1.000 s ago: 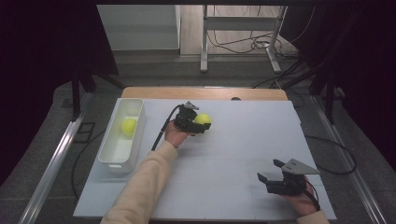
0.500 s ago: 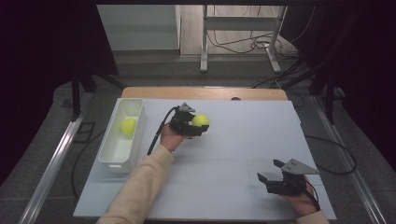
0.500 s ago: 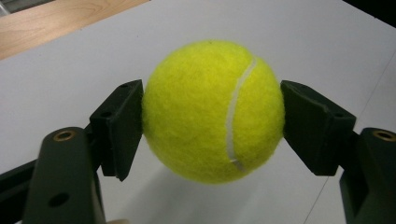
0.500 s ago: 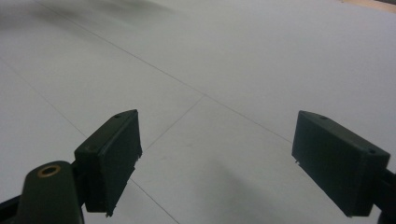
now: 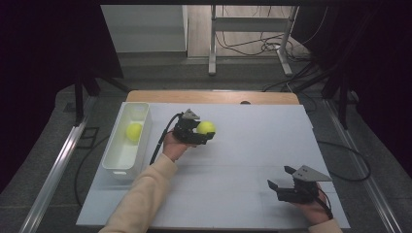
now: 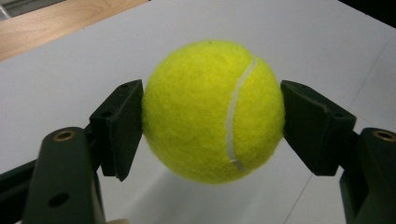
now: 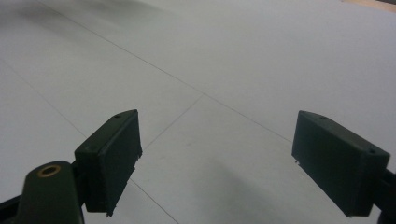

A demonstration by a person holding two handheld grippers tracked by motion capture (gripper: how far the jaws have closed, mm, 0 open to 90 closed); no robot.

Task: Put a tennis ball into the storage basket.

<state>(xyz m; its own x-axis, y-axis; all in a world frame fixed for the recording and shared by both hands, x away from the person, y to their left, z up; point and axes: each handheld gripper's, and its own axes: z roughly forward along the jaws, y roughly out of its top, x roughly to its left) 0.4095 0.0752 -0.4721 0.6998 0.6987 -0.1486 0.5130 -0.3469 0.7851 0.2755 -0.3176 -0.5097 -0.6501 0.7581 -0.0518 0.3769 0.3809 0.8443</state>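
Nearest, right gripper (image 5: 282, 180) idle on the table (image 5: 252, 160), jaws apart and empty. Mid-table, left gripper (image 5: 203, 134) clamped on a tennis ball (image 5: 205, 127), lifted clear; best carried level, squeeze steady. Farther left, bin (image 5: 112, 162) with a second ball (image 5: 133, 131): clear the rim before letting go.

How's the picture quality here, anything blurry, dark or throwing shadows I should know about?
High view: the surroundings are nearly black and the white table evenly lit, the whole frame a bit soft. Left gripper view: the tennis ball is sharp, its fuzz and seam clear, with a faint shadow beneath it. Right gripper view: the jaws are crisp, the far table blurs, and a soft shadow lies between them.
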